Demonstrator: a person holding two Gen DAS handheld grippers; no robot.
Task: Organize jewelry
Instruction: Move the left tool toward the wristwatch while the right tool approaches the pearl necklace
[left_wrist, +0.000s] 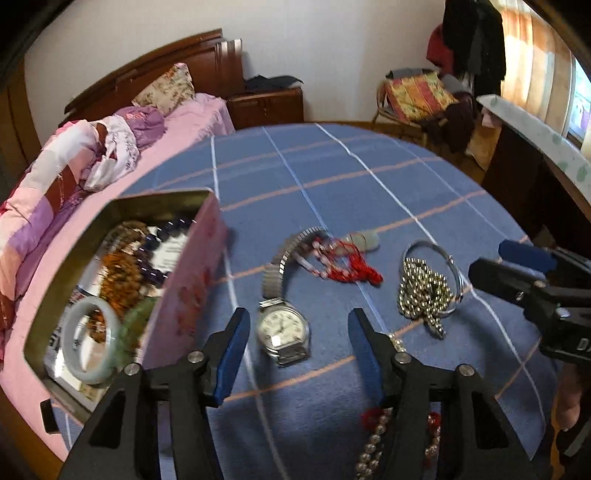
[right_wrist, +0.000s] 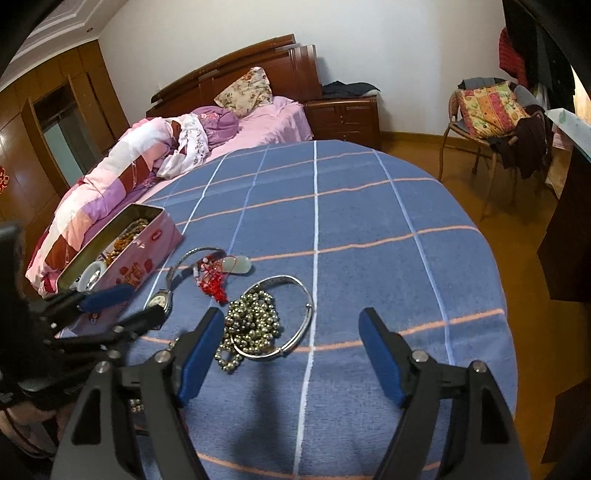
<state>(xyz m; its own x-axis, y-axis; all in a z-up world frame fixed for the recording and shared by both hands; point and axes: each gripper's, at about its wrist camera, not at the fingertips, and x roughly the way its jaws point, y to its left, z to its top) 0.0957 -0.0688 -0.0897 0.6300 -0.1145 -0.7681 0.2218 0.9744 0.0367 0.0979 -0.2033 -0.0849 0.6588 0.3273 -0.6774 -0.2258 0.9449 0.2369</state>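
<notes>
A pink tin box (left_wrist: 192, 280) stands open at the left of the blue checked cloth, holding beads and a pale jade bangle (left_wrist: 90, 341); it also shows in the right wrist view (right_wrist: 140, 258). A silver wristwatch (left_wrist: 282, 328) lies just ahead of my open, empty left gripper (left_wrist: 295, 354). Beyond it lie a red cord bracelet (left_wrist: 347, 264) with a pale pendant, a silver bead chain (left_wrist: 424, 291) and a silver bangle (left_wrist: 452, 269). A pearl and red bead string (left_wrist: 376, 435) lies under the left gripper. My right gripper (right_wrist: 291, 350) is open and empty over the bead chain (right_wrist: 251, 325) and bangle (right_wrist: 295, 332).
The cloth covers a round table (right_wrist: 369, 221). A bed with pink bedding (right_wrist: 147, 155) lies at the left and back. A nightstand (right_wrist: 343, 114), a chair with cushions (right_wrist: 491, 118) and a dark desk (right_wrist: 569, 221) stand around the wooden floor.
</notes>
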